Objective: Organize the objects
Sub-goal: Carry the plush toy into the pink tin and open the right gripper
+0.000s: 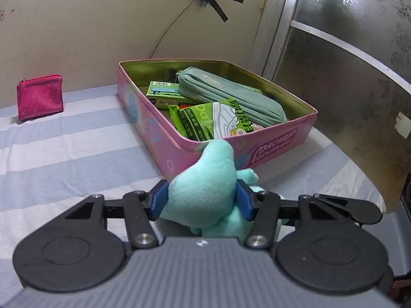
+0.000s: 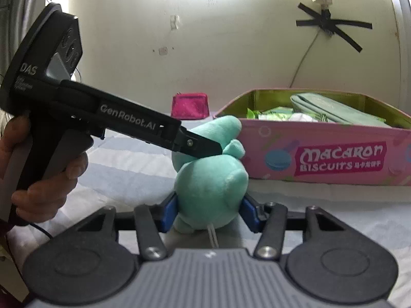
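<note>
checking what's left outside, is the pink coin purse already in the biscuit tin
No, the pink coin purse stands on the striped cloth against the wall, left of the biscuit tin.

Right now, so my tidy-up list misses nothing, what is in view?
Soft teal plush toy: one, on the striped cloth in front of the tin, between both sets of jaws.
Pink metal biscuit tin: one, open, near the wall.
Grey-green zip pouch: one, in the tin.
Green snack packets: several, in the tin.
Magenta coin purse: one, against the wall, apart from the tin.
Left gripper: shut on the toy.
Right gripper: blue pads touching the toy.
Hand: one, holding the left gripper's handle.
</note>
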The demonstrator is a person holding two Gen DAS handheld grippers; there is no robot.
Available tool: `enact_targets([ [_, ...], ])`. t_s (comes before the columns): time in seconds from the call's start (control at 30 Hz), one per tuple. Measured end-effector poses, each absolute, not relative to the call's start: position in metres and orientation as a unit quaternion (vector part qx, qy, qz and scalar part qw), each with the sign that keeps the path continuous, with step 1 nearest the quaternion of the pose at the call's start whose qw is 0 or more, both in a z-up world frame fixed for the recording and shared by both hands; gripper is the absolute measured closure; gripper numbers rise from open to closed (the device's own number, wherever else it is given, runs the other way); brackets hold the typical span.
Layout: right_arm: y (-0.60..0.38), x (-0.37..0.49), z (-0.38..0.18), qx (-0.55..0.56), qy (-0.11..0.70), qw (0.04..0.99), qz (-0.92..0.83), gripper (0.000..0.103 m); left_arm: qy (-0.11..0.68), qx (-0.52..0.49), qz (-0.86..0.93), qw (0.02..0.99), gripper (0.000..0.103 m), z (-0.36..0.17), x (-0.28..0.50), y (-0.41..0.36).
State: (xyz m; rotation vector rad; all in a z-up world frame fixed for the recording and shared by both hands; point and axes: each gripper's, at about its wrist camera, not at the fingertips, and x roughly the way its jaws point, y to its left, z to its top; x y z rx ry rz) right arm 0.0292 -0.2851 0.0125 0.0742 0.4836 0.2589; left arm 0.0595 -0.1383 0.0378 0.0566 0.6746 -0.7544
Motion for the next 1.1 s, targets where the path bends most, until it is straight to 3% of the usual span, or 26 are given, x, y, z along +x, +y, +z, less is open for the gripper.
enact_targets([
  [0.57,-0.303,0.062,0.084,0.032,0.132,0.983,0.121,0.054,0.223,0.095,-0.307,0.92,0.045,0.128,0.074,-0.176],
  [1.1,-0.348,0.142,0.069,0.046,0.156,0.983,0.09,0.054,0.252,0.103,-0.262,0.926,0.045,0.11,0.152,-0.231],
])
